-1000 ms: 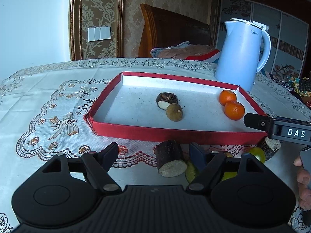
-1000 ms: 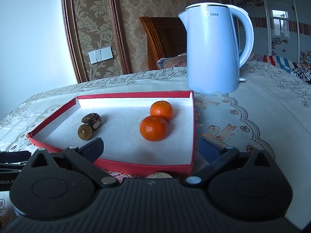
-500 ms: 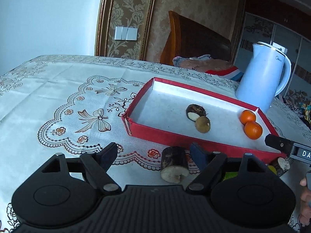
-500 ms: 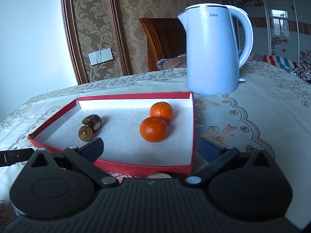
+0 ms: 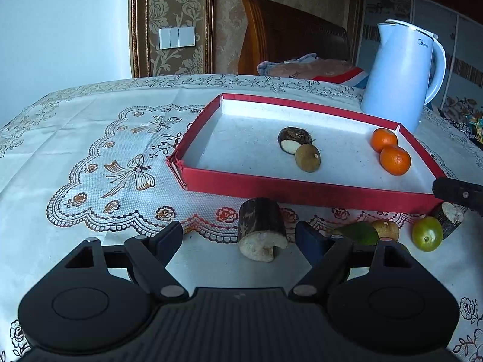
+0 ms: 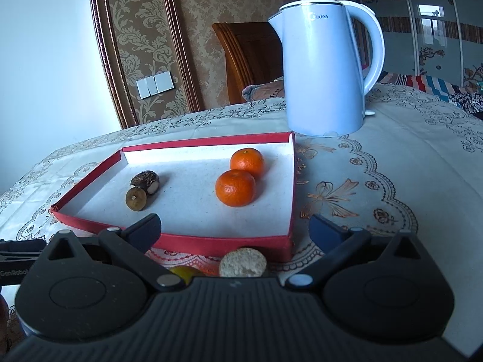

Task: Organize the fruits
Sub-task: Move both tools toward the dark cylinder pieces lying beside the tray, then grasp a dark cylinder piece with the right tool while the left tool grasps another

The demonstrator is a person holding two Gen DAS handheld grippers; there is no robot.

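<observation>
A red tray [image 5: 302, 191] with a white floor holds two oranges [image 5: 394, 160], a brown round fruit [image 5: 308, 157] and a dark cut piece [image 5: 292, 140]. On the cloth in front of it stands a dark cut chunk [image 5: 262, 229], between the fingers of my open left gripper [image 5: 238, 235] and nearer the right one, untouched. Right of it lie a green fruit [image 5: 360, 232], a small tan fruit [image 5: 387, 229], a yellow-green fruit [image 5: 427, 234] and a second chunk [image 5: 449, 215]. My right gripper [image 6: 235, 226] is open above the tray's near rim [image 6: 223, 244], over that second chunk [image 6: 243, 262].
A pale blue kettle [image 6: 326, 69] stands behind the tray's far right corner. The table wears a lace-patterned cloth [image 5: 120, 166]. A wooden chair [image 5: 289, 36] with cloth on it stands behind the table. One right gripper finger [image 5: 459, 193] reaches in at the left view's right edge.
The left wrist view swung left and came partly back; the tray now sits a little further right and the chunk stays between the open fingers. The right view is almost unchanged.
</observation>
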